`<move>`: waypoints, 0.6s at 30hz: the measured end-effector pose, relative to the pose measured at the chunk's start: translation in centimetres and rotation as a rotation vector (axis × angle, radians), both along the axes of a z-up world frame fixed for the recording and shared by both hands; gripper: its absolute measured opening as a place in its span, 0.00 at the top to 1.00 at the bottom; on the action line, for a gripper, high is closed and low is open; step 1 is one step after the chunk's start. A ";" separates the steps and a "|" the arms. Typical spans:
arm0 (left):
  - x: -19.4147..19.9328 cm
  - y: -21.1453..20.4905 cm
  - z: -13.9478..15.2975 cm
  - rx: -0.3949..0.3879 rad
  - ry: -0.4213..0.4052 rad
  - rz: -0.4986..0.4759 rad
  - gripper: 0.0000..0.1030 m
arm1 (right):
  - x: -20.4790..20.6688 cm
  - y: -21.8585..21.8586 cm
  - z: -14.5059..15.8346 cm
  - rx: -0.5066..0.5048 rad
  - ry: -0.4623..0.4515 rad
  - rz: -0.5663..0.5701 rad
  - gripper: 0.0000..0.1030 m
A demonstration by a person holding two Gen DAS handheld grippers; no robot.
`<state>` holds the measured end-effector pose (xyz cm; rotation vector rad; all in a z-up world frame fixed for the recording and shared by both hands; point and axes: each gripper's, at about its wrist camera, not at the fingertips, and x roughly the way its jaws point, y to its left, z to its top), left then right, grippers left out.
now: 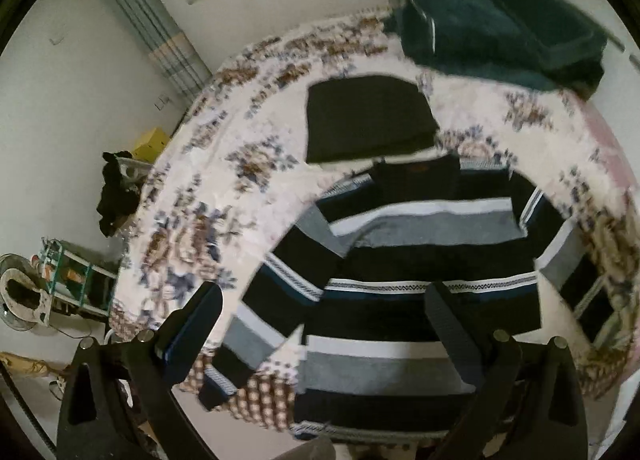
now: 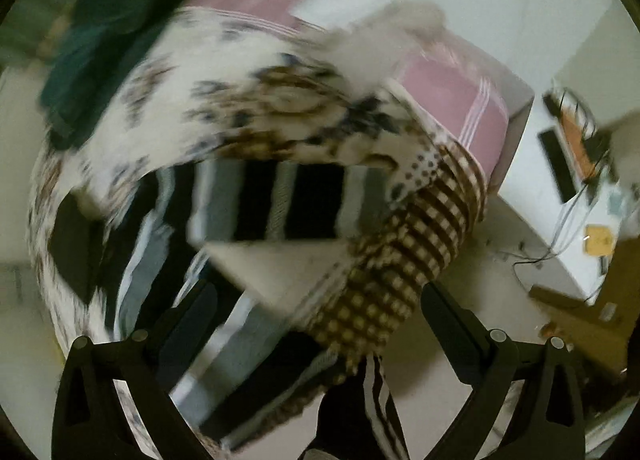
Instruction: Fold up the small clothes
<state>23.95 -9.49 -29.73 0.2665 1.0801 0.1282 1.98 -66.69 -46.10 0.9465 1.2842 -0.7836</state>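
Note:
A striped sweater (image 1: pixel 420 260) in black, grey and white lies spread flat on the floral bedspread (image 1: pixel 240 131), sleeves out to both sides. My left gripper (image 1: pixel 324 300) is open and empty, hovering above the sweater's lower left part. In the blurred right wrist view the sweater's right sleeve (image 2: pixel 280 199) lies across the bed near its edge. My right gripper (image 2: pixel 320 300) is open and empty above the sleeve and the checked bed border (image 2: pixel 400 260).
A folded black garment (image 1: pixel 368 119) lies beyond the sweater's collar. A dark teal pile (image 1: pixel 500 27) sits at the far end of the bed. A rack (image 1: pixel 76 276) and fan stand on the floor left; a white desk (image 2: pixel 568 195) stands right.

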 end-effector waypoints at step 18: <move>5.5 -5.7 -23.2 0.033 0.281 0.031 0.00 | 0.7 -8.3 -24.0 0.145 -0.079 -0.099 0.81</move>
